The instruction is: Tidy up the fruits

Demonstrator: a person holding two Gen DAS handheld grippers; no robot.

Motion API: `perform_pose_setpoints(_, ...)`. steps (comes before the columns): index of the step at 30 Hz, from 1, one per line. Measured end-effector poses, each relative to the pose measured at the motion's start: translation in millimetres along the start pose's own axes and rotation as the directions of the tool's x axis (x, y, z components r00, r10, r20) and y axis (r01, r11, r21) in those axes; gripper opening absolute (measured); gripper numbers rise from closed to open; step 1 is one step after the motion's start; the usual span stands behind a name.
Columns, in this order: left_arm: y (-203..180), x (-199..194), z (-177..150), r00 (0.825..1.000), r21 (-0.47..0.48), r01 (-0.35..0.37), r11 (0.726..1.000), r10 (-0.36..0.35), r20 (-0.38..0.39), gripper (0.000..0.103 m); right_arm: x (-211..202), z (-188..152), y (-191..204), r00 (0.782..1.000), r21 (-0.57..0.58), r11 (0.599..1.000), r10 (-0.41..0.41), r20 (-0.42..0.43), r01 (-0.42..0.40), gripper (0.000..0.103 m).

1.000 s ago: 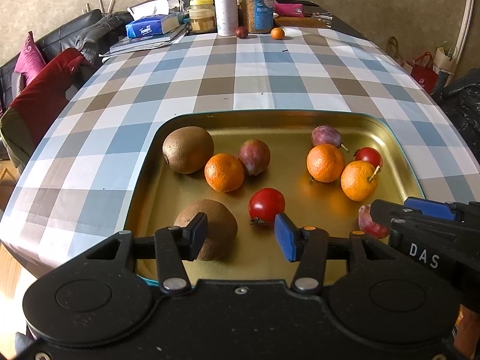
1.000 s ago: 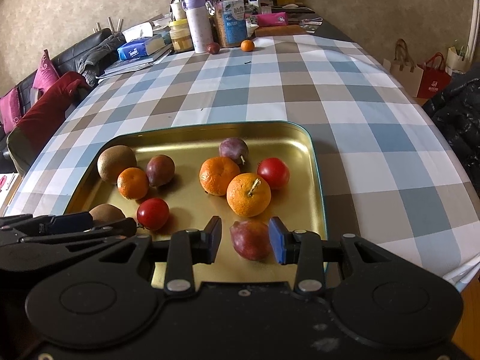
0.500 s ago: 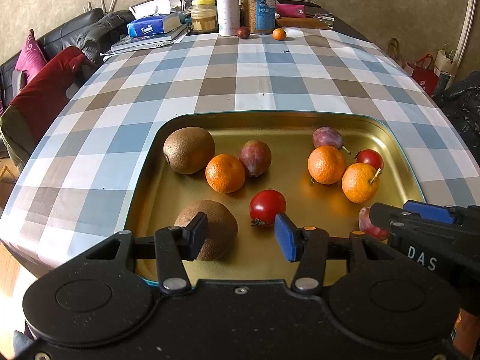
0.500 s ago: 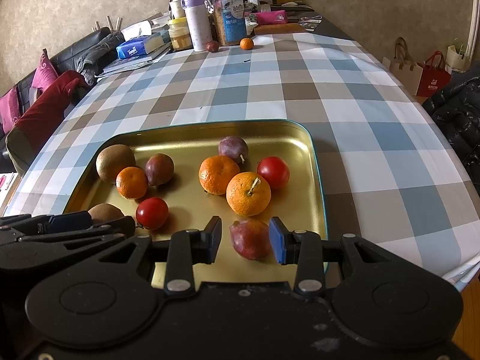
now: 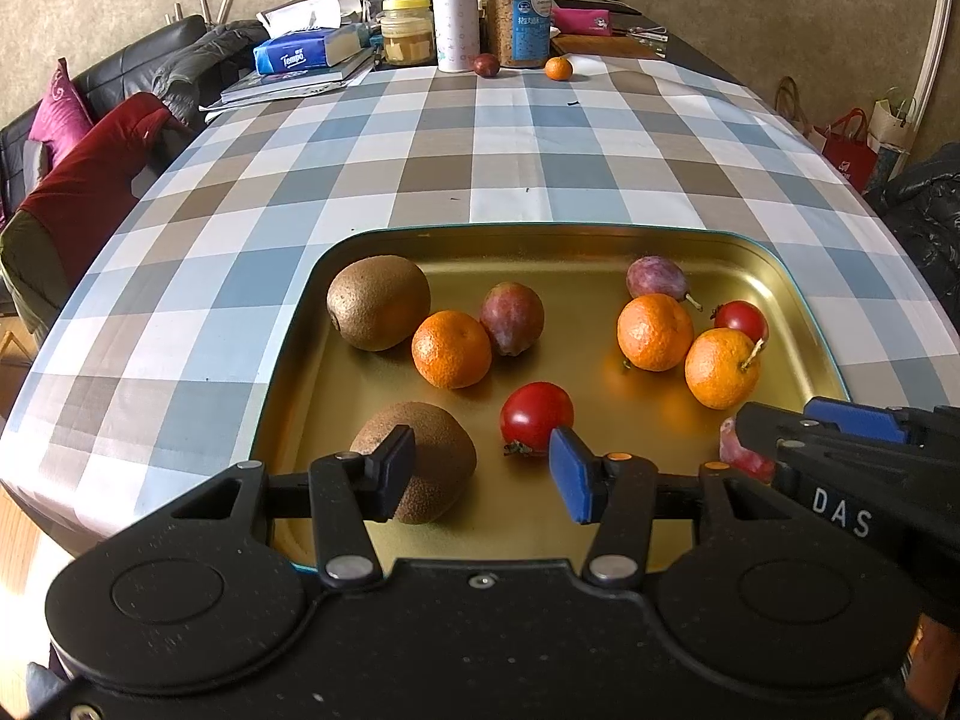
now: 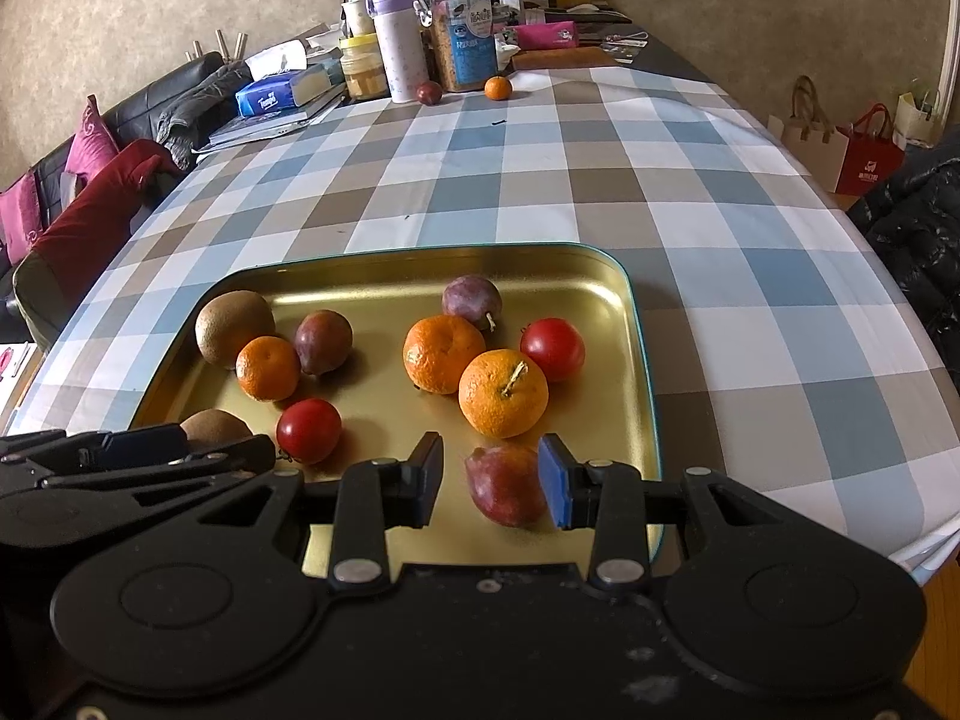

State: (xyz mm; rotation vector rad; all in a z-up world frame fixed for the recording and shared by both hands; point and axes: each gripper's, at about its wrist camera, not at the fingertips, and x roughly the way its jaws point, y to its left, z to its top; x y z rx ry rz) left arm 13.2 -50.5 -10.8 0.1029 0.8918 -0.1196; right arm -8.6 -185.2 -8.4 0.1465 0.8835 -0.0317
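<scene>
A gold tray (image 5: 600, 240) (image 6: 636, 324) on the checked table holds two kiwis, three oranges, two tomatoes and three purple-red fruits. My left gripper (image 5: 480, 471) is open above the tray's near edge, between the near kiwi (image 5: 432, 468) and a tomato (image 5: 536, 417), holding nothing. My right gripper (image 6: 489, 483) is open with a purple-red fruit (image 6: 507, 486) lying between its pads; the right pad looks close to touching it. An orange with a stem (image 6: 503, 393) sits just beyond it. A loose orange (image 5: 558, 68) and a dark fruit (image 5: 486, 65) lie at the table's far end.
Jars, a bottle (image 5: 455, 12), a tissue pack (image 5: 288, 57) and books crowd the far end of the table. A sofa with red cushions (image 5: 90, 180) is at the left. Shopping bags (image 6: 864, 150) stand on the floor at the right.
Both grippers have drifted slightly; the fruit has not moved and neither gripper's jaws have changed.
</scene>
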Motion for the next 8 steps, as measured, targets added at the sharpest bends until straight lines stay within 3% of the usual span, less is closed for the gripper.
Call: perform_pose_setpoints(8,2.5,1.7,5.0,1.000,0.000,0.006,1.000,-0.006,-0.003,0.057,1.6,2.5,-0.2,1.000,0.002,1.000,-0.002,-0.007,0.002,0.039)
